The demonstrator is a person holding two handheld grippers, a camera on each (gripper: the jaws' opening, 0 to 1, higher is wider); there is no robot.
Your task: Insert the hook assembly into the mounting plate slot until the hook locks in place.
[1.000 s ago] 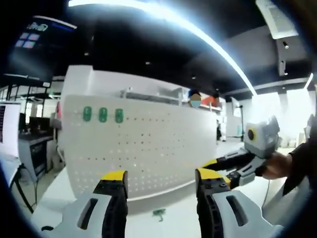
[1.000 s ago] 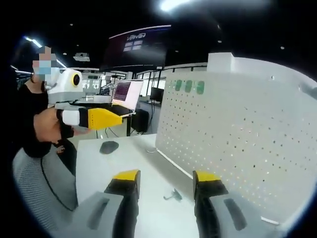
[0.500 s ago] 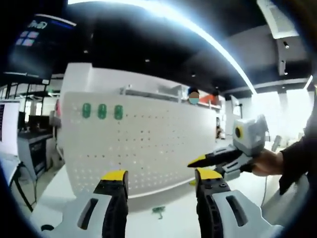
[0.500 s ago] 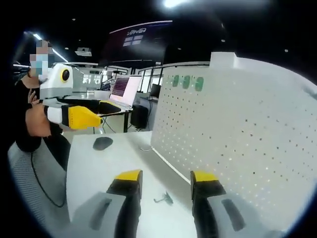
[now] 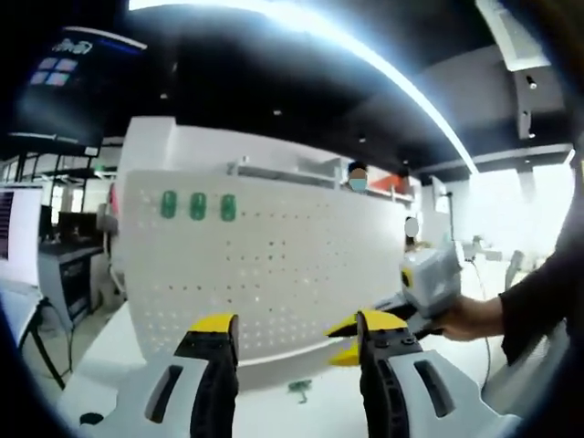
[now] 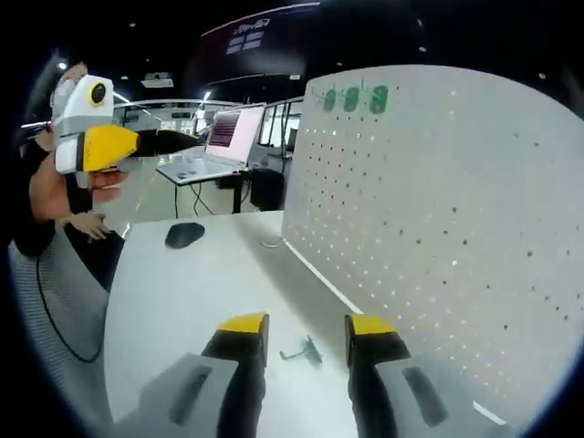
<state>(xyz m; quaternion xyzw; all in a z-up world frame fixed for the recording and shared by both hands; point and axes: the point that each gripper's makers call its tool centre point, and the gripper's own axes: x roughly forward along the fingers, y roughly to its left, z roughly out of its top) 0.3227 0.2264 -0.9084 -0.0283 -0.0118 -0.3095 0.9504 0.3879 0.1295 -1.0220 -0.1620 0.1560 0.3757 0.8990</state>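
Jaws of both grippers spread, empty; your right gripper (image 6: 306,330) has closed in on hook assembly (image 6: 302,350) on tabletop (image 6: 182,292); pegboard mounting plate (image 6: 438,210) awaits.

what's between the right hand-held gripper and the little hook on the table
Nothing: in the right gripper view, bare white table separates the open right hand-held gripper from the hook.

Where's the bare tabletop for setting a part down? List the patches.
Bare white tabletop runs between the dark computer mouse and the right gripper. Crowded: the small metal hook lies between that gripper's open jaws, close to the foot of the white perforated pegboard.
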